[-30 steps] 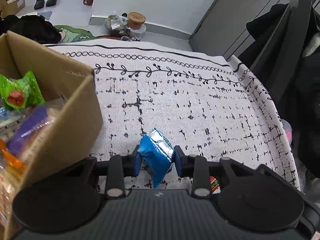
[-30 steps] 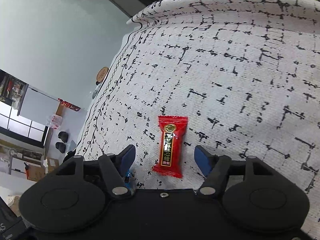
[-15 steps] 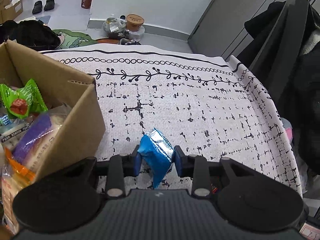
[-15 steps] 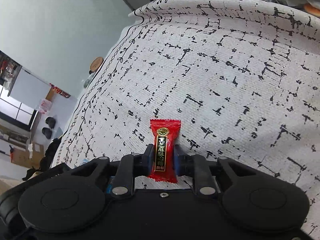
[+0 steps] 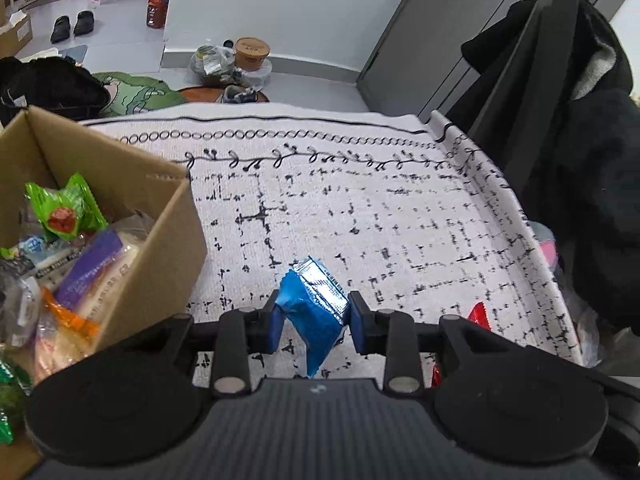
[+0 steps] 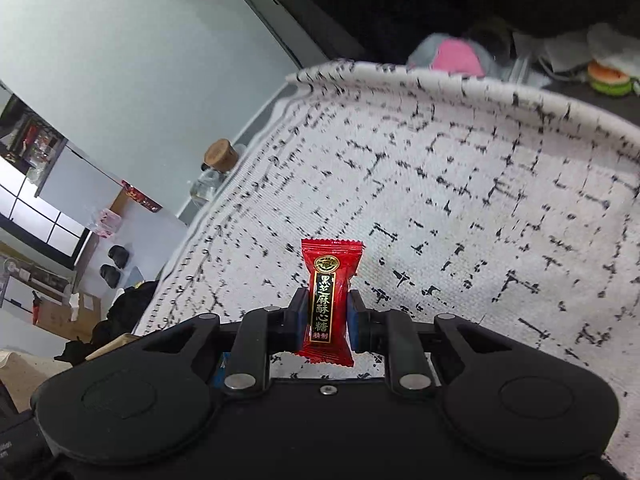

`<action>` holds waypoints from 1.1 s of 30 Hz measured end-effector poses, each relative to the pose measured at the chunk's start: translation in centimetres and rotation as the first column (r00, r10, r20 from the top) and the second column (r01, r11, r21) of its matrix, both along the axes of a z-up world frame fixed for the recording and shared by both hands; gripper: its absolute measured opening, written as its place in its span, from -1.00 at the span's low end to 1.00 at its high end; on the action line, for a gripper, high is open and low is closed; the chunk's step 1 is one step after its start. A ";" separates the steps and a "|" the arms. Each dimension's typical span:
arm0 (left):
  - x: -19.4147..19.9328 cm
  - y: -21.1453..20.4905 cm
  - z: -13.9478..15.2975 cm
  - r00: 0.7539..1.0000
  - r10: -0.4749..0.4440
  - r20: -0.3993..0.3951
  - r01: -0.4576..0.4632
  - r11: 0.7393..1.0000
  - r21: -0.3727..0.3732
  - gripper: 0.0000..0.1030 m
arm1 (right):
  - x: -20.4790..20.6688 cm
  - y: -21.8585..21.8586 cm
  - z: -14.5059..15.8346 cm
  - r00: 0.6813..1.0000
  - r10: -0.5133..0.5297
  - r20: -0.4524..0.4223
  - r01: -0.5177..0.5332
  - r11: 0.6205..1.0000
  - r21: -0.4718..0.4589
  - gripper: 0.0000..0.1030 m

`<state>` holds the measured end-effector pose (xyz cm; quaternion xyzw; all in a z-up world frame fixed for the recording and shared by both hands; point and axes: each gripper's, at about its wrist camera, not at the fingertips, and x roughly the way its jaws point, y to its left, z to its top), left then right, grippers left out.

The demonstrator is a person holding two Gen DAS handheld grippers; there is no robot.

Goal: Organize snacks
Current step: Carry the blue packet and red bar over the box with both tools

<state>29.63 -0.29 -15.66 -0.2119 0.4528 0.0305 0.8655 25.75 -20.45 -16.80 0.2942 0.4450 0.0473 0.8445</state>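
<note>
My left gripper point(image 5: 314, 318) is shut on a crumpled blue snack packet point(image 5: 314, 312), held a little above the white patterned cloth point(image 5: 360, 208). To its left stands an open cardboard box point(image 5: 160, 248) with several wrapped snacks inside, among them a green packet point(image 5: 64, 210) and a purple one point(image 5: 90, 268). My right gripper point(image 6: 325, 320) is shut on a red candy wrapper with gold lettering point(image 6: 328, 300), lifted off the cloth point(image 6: 460, 208). A red corner of that candy point(image 5: 478, 314) peeks out at the lower right in the left wrist view.
Dark coats point(image 5: 580, 160) hang past the cloth's right edge. On the floor beyond the far edge sit a brown-lidded tub point(image 5: 251, 50), a plastic bag, a red bottle point(image 5: 157, 8) and shoes point(image 5: 72, 26). A pink soft item point(image 6: 452, 56) lies past the cloth's far edge in the right wrist view.
The right gripper closed on the red candy, which lay flat between its open fingers, and lifted it off the cloth. The left gripper rose slightly with the blue packet still in it.
</note>
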 end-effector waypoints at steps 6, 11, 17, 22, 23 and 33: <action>-1.1 0.1 1.9 0.999 -0.022 0.024 0.022 1.000 -0.005 -0.38 | -1.3 -0.3 1.8 0.999 0.002 0.035 -0.003 1.000 0.017 -0.61; -2.2 0.5 3.8 0.998 -0.040 0.040 0.040 0.999 -0.005 -0.38 | -2.3 -0.3 3.2 0.996 -0.004 0.084 0.001 0.999 0.037 -0.61; -3.1 1.2 6.4 0.996 -0.068 0.066 0.066 0.997 0.028 -0.38 | -3.0 -0.5 4.9 0.993 -0.018 0.114 0.010 0.998 0.068 -0.61; -4.0 1.8 8.2 0.994 -0.061 0.092 0.059 0.998 0.032 -0.38 | -3.9 -0.6 6.3 0.993 -0.011 0.121 0.000 0.996 0.090 -0.61; -4.1 1.9 8.4 0.994 -0.060 0.096 0.057 0.998 0.029 -0.38 | -4.1 -0.5 6.6 0.992 -0.003 0.126 -0.008 0.996 0.090 -0.61; -6.6 3.9 10.3 0.992 -0.046 0.120 0.045 0.999 0.008 -0.38 | -5.7 2.1 8.6 0.987 0.039 0.154 -0.051 0.996 0.073 -0.61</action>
